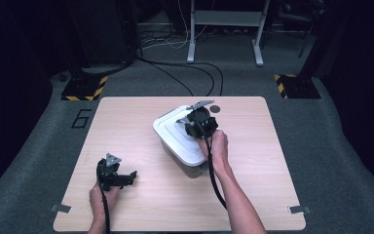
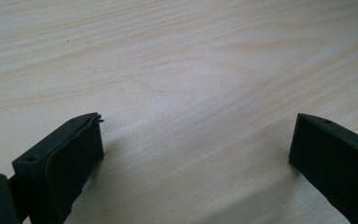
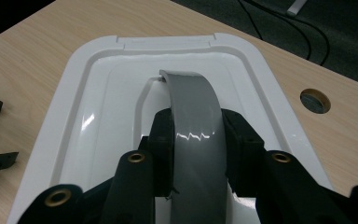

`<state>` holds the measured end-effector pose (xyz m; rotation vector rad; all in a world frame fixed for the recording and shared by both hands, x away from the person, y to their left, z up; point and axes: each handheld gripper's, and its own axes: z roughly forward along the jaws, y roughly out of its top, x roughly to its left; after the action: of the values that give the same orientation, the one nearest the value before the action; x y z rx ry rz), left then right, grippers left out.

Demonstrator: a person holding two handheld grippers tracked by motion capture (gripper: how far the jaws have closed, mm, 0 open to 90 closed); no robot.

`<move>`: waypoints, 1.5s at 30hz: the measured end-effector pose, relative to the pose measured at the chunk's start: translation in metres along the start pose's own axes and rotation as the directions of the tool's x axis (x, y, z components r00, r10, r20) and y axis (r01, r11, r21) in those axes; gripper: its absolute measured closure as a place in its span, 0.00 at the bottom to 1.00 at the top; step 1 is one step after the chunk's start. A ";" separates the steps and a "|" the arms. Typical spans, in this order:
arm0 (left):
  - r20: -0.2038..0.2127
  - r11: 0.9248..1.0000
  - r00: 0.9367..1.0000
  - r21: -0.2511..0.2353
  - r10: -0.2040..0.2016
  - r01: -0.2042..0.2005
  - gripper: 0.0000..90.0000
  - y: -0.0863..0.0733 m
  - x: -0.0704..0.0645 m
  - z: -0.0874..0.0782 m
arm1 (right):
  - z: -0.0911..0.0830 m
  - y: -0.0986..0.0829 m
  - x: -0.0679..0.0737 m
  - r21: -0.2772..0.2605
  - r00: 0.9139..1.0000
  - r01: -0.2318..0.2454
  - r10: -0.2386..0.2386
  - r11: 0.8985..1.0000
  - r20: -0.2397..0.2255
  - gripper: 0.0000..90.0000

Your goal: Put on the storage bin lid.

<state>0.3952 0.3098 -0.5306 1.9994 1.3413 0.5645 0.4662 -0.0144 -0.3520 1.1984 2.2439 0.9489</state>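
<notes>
Handle point(image 3: 193, 121) clamped by right gripper point(image 3: 196, 140) over lid point(image 3: 74, 98) | left gripper point(image 2: 196, 144) agape, low over table point(image 2: 177, 60)

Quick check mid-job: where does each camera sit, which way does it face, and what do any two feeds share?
High view: above the person's side, looking forward and down at the table; both forearms show.
Left gripper view: on the left gripper, facing bare wood.
Right gripper view: on the right gripper, clamping the grey handle.
Shared: white lid, high and right gripper views.
</notes>
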 end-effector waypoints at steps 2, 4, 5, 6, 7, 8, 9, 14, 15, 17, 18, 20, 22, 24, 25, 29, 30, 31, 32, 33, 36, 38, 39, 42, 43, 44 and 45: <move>0.000 1.000 1.000 0.000 0.000 0.000 0.03 0.000 0.000 0.000 | 0.001 0.001 0.000 0.003 1.000 -0.006 0.006 1.000 0.004 0.75; 0.002 1.000 1.000 -0.001 -0.003 0.003 0.03 0.000 0.000 0.000 | 0.002 0.002 0.000 0.016 1.000 0.006 -0.006 1.000 0.005 0.75; 0.000 1.000 1.000 0.000 0.000 0.000 0.03 0.000 0.000 0.000 | 0.003 0.004 0.000 0.018 1.000 0.007 -0.007 1.000 0.007 0.75; 0.000 1.000 1.000 0.000 0.000 0.000 0.03 0.000 0.000 0.000 | 0.003 0.005 0.001 0.022 1.000 0.012 -0.012 1.000 0.008 0.75; 0.000 1.000 1.000 0.000 0.000 0.000 0.03 0.000 0.000 0.000 | 0.004 0.006 0.002 0.027 1.000 0.013 -0.013 1.000 0.009 0.75; 0.002 1.000 1.000 -0.001 -0.002 0.002 0.03 0.000 0.000 0.000 | 0.004 0.007 0.002 0.036 1.000 0.028 -0.028 0.999 0.008 0.75; 0.000 1.000 1.000 0.000 0.000 0.000 0.03 0.000 0.000 0.000 | 0.006 0.008 0.004 0.038 1.000 0.028 -0.028 0.999 0.010 0.75; 0.000 1.000 1.000 0.000 0.000 0.000 0.03 0.000 0.000 0.000 | 0.010 0.011 0.005 0.060 0.999 0.044 -0.046 0.997 0.029 0.75; 0.000 1.000 1.000 0.000 0.000 0.000 0.03 0.000 0.000 0.000 | 0.010 0.011 0.004 0.061 0.999 0.043 -0.045 0.997 0.028 0.75; 0.002 1.000 1.000 0.000 0.000 0.000 0.03 0.000 0.000 0.000 | 0.009 0.011 0.003 0.063 0.999 0.044 -0.045 0.997 0.021 0.74; 0.001 1.000 1.000 0.000 0.000 0.000 0.03 0.000 0.000 0.000 | 0.009 0.012 0.003 0.062 0.999 0.045 -0.046 0.997 0.020 0.74; 0.000 1.000 1.000 0.000 0.000 0.000 0.03 0.000 0.000 0.000 | 0.009 0.013 0.003 0.061 0.999 0.045 -0.046 0.997 0.015 0.74; 0.002 1.000 1.000 -0.001 -0.003 0.003 0.03 0.000 0.000 0.000 | 0.009 0.013 0.003 0.059 0.999 0.051 -0.052 0.997 0.010 0.73; 0.002 1.000 1.000 -0.001 -0.003 0.003 0.03 0.000 0.000 0.000 | 0.009 0.014 0.002 0.060 0.999 0.049 -0.048 0.997 -0.011 0.69; 0.002 1.000 1.000 -0.001 -0.003 0.003 0.03 0.000 0.000 0.000 | 0.009 0.014 0.002 0.066 0.999 0.044 -0.043 0.997 -0.017 0.67; 0.003 1.000 1.000 -0.001 -0.003 0.003 0.03 0.000 0.000 0.000 | 0.008 0.012 0.000 0.058 0.999 0.030 -0.028 0.998 -0.033 0.58; 0.003 1.000 1.000 -0.001 -0.003 0.003 0.03 0.000 0.000 0.000 | 0.008 0.012 0.000 0.055 0.999 0.019 -0.017 0.998 -0.036 0.57; 0.003 1.000 1.000 -0.001 -0.003 0.003 0.03 0.000 0.000 0.000 | 0.007 0.011 -0.001 0.051 0.999 0.021 -0.019 0.998 -0.048 0.57; 0.002 1.000 1.000 -0.001 -0.003 0.003 0.03 0.000 0.000 0.000 | 0.004 0.011 -0.003 0.048 0.999 0.014 -0.011 0.999 -0.053 0.53; 0.002 1.000 1.000 -0.001 -0.003 0.003 0.03 0.000 0.000 0.000 | 0.004 0.011 -0.003 0.048 0.999 0.014 -0.011 0.999 -0.053 0.53; 0.003 1.000 1.000 -0.001 -0.003 0.003 0.03 0.000 0.000 0.000 | -0.004 0.011 -0.007 0.023 0.998 0.013 -0.011 1.000 -0.061 0.38; 0.003 1.000 1.000 -0.001 -0.003 0.003 0.03 0.000 0.000 0.000 | -0.009 0.010 -0.009 0.019 0.998 0.003 -0.001 1.000 -0.069 0.30; 0.002 1.000 1.000 -0.001 -0.003 0.003 0.03 0.000 0.000 0.000 | -0.012 0.009 -0.011 0.018 0.997 0.003 -0.001 1.000 -0.071 0.27; 0.002 1.000 1.000 -0.001 -0.003 0.003 0.03 0.000 0.000 0.000 | -0.020 0.005 -0.017 0.006 0.997 -0.011 0.011 1.000 -0.080 0.17; 0.002 1.000 1.000 -0.001 -0.003 0.003 0.03 0.000 0.000 0.000 | -0.020 0.005 -0.017 0.006 0.997 -0.011 0.011 1.000 -0.080 0.17; 0.002 1.000 1.000 -0.001 -0.003 0.003 0.03 0.000 0.000 0.000 | -0.024 0.002 -0.021 -0.005 0.996 -0.009 0.008 1.000 -0.086 0.15; 0.002 1.000 1.000 -0.001 -0.003 0.003 0.03 0.000 0.000 0.000 | -0.026 0.002 -0.021 -0.003 0.996 -0.014 0.013 1.000 -0.087 0.14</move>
<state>0.3951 0.3097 -0.5307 1.9965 1.3422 0.5611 0.4621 -0.0413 -0.3322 1.1934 2.3028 1.0284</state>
